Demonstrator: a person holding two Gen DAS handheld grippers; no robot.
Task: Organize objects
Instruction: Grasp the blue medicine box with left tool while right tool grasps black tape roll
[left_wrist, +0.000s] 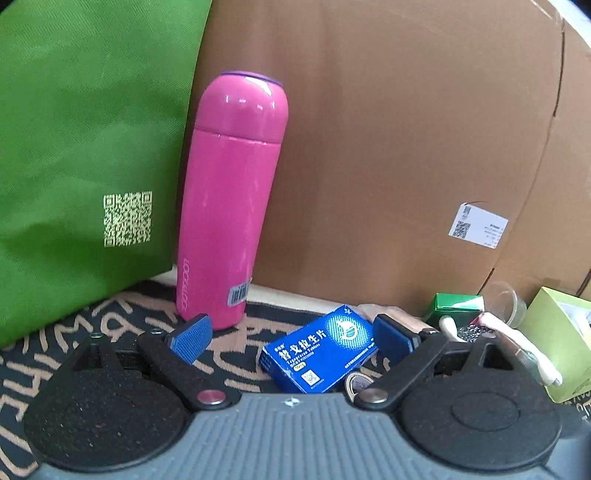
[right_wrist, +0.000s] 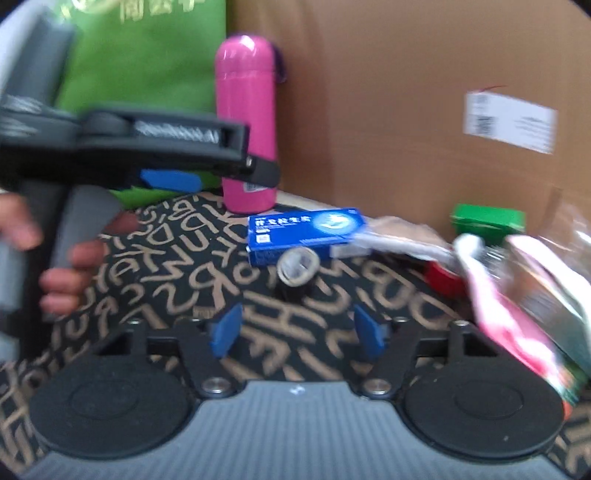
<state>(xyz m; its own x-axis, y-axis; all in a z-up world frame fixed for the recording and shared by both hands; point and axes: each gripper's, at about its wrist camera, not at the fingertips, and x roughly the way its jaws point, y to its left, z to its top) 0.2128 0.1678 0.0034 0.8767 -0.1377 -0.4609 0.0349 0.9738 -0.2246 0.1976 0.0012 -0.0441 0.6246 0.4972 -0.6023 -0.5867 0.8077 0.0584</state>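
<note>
Right gripper (right_wrist: 295, 332) jaws apart, nothing between, bare cloth (right_wrist: 155, 280) ahead up to tape roll (right_wrist: 297, 269); left gripper (left_wrist: 291, 338) released, blue box (left_wrist: 319, 352) between its fingers, pink bottle (left_wrist: 231, 199) far left against cardboard (left_wrist: 406, 147)

A glossy pink flask (left_wrist: 229, 199) with a purple top rim stands before a plain brown cardboard box (left_wrist: 388, 147) and a bright green bag (left_wrist: 81, 147) bearing a gold square code. The blue medicine box (left_wrist: 319, 350) carries white lettering. The cloth on the worktop (right_wrist: 184, 280) is black, patterned with tan letters. A small green carton (right_wrist: 487, 219) lies behind.
</note>
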